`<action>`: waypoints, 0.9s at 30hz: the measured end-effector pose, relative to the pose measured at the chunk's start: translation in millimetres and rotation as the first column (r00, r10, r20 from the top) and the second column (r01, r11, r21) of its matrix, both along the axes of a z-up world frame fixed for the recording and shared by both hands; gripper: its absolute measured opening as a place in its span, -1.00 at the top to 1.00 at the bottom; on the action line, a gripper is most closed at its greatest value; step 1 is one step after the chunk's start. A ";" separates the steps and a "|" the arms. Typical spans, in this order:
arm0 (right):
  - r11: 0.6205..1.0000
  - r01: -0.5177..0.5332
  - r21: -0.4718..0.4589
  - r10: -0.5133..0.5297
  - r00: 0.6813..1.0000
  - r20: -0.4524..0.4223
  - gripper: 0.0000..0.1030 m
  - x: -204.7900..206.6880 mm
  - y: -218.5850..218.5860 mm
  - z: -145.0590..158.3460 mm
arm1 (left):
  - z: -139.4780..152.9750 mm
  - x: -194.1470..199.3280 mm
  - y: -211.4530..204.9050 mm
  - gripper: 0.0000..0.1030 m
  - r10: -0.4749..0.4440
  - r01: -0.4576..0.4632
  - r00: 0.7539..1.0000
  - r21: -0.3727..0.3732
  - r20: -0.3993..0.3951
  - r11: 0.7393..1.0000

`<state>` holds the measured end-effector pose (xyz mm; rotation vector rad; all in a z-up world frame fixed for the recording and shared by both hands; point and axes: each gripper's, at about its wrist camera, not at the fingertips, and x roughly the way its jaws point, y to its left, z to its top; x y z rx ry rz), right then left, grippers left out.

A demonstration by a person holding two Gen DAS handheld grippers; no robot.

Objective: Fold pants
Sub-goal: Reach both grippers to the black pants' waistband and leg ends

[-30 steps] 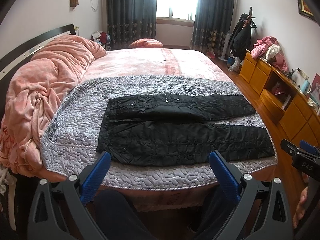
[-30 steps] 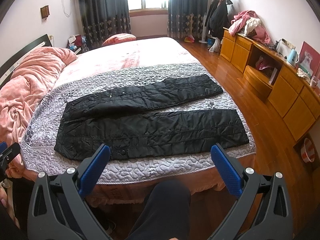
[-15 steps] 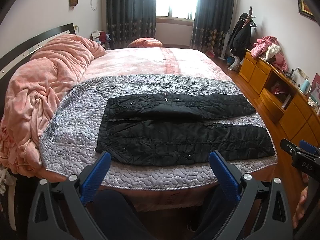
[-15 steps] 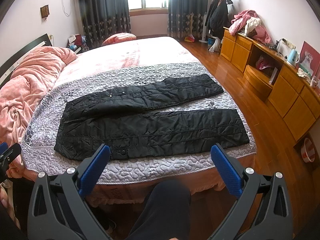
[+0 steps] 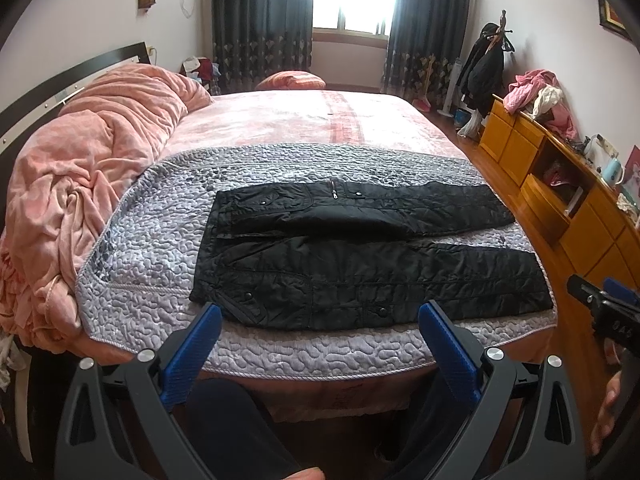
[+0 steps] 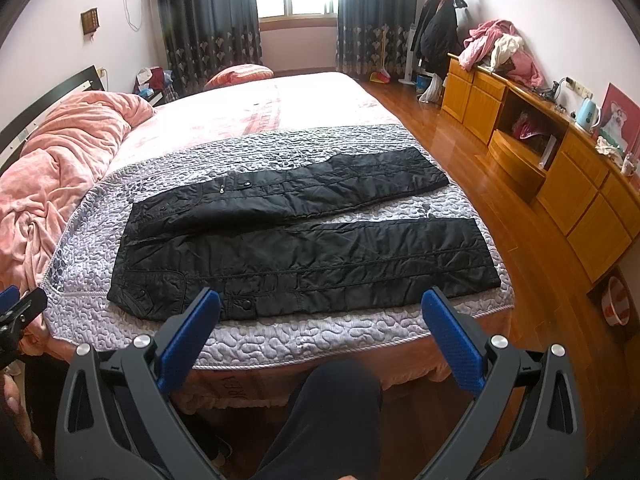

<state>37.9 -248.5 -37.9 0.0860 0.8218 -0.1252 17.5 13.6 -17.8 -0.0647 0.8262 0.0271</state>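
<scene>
Nothing rly changed vs 0.5 s and 1 s back: views nearly identical, both claws just a touch closer to the bed edge. So no fold started yet imo.

Pants (image 5: 360, 256) lie flat on the grey quilt (image 5: 152, 240), waist twd the pink duvet (image 5: 80, 184), legs twd the dresser (image 5: 580, 208), far leg splayed off the near one.

Left gripper (image 5: 320, 338) wide open, holds nothing, hovers short of the quilt's near edge. Right gripper (image 6: 320, 328) same: wide open, empty, clear of fabric.

Next, I'd guess: grab the far leg, lay it over the near one.
</scene>
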 end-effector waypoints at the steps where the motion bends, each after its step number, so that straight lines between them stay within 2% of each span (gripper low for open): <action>1: 1.000 -0.020 0.011 0.019 0.999 0.037 -0.95 -2.0 0.3 3.1 | -5.5 3.2 -0.1 -0.93 -0.003 0.003 1.000 0.015 0.005 1.000; 3: 0.999 -0.052 0.001 0.051 0.974 0.220 -0.95 -16.0 0.2 12.1 | -20.2 9.2 3.1 -0.93 -0.029 0.029 1.000 0.020 0.010 0.999; 4: 0.998 -0.055 -0.034 0.064 0.939 0.338 -0.96 -27.0 -0.8 12.4 | -34.9 16.6 9.9 -0.93 -0.050 0.050 0.999 -0.003 -0.014 0.999; 5: 0.996 -0.060 -0.066 0.082 0.910 0.406 -0.96 -33.3 -2.2 6.9 | -50.0 24.9 19.5 -0.92 -0.053 0.051 0.997 -0.036 -0.051 0.998; 6: 0.993 -0.079 -0.084 0.107 0.902 0.418 -0.96 -31.7 -4.8 -0.2 | -58.8 28.8 26.2 -0.92 -0.051 0.047 0.996 -0.059 -0.067 0.997; 8: 0.992 -0.108 -0.064 0.123 0.939 0.321 -0.95 -13.9 -10.9 -15.4 | -98.0 43.3 60.3 -0.92 0.010 -0.031 0.990 -0.151 -0.140 0.988; 9: 0.993 -0.119 -0.012 0.118 0.963 0.241 -0.95 -0.9 -19.2 -28.3 | -109.0 47.3 70.0 -0.92 0.027 -0.058 0.985 -0.180 -0.168 0.982; 10: 0.992 -0.119 0.041 0.109 0.974 0.201 -0.95 6.4 -27.5 -39.1 | -128.5 52.8 88.9 -0.92 0.054 -0.100 0.978 -0.227 -0.200 0.969; 12: 0.990 -0.094 0.106 0.077 0.985 0.155 -0.95 17.0 -42.0 -56.4 | -158.3 62.2 115.4 -0.92 0.101 -0.159 0.959 -0.207 -0.265 0.965; 13: 0.991 -0.062 0.120 0.050 0.993 0.103 -0.95 24.7 -50.1 -71.4 | -177.8 70.7 133.3 -0.90 0.116 -0.192 0.935 -0.204 -0.334 0.960; 14: 0.991 -0.042 0.125 0.035 0.998 0.058 -0.95 31.6 -56.0 -82.4 | -188.7 76.1 146.9 -0.89 0.122 -0.214 0.925 -0.229 -0.360 0.950; 16: 0.986 -0.018 0.166 0.021 1.000 -0.018 -0.95 41.7 -68.2 -109.1 | -208.3 86.8 179.6 -0.89 0.123 -0.253 0.922 -0.331 -0.366 0.909; 18: 0.976 0.011 0.218 0.006 0.997 -0.076 -0.95 47.8 -77.1 -133.2 | -225.1 97.8 206.3 -0.89 0.134 -0.297 0.919 -0.430 -0.370 0.852; 19: 0.964 0.021 0.266 0.008 0.994 -0.108 -0.95 53.8 -78.1 -150.4 | -238.4 105.4 222.2 -0.89 0.124 -0.314 0.923 -0.528 -0.364 0.789; 20: 0.951 0.033 0.308 0.009 0.991 -0.133 -0.95 56.0 -82.5 -163.3 | -248.9 110.5 232.2 -0.89 0.125 -0.332 0.922 -0.579 -0.367 0.744; 21: 0.937 0.050 0.347 0.006 0.987 -0.159 -0.95 57.9 -85.5 -178.4 | -266.1 118.1 247.7 -0.88 0.154 -0.392 0.901 -0.612 -0.405 0.687; 24: 0.913 0.087 0.397 -0.001 0.977 -0.214 -0.93 65.4 -89.3 -205.3 | -291.7 131.8 271.2 -0.81 0.195 -0.475 0.869 -0.658 -0.454 0.584; 25: 0.907 0.101 0.408 -0.007 0.975 -0.224 -0.81 65.9 -93.4 -213.1 | -301.4 136.4 278.8 -0.75 0.203 -0.494 0.862 -0.681 -0.464 0.541; 26: 0.905 0.108 0.412 -0.012 0.974 -0.228 -0.69 66.3 -95.8 -216.7 | -307.4 139.9 282.8 -0.62 0.206 -0.500 0.860 -0.691 -0.467 0.522; 27: 0.901 0.116 0.417 -0.013 0.970 -0.242 -0.37 66.3 -97.6 -222.5 | -313.1 145.6 284.8 -0.51 0.203 -0.504 0.858 -0.693 -0.472 0.515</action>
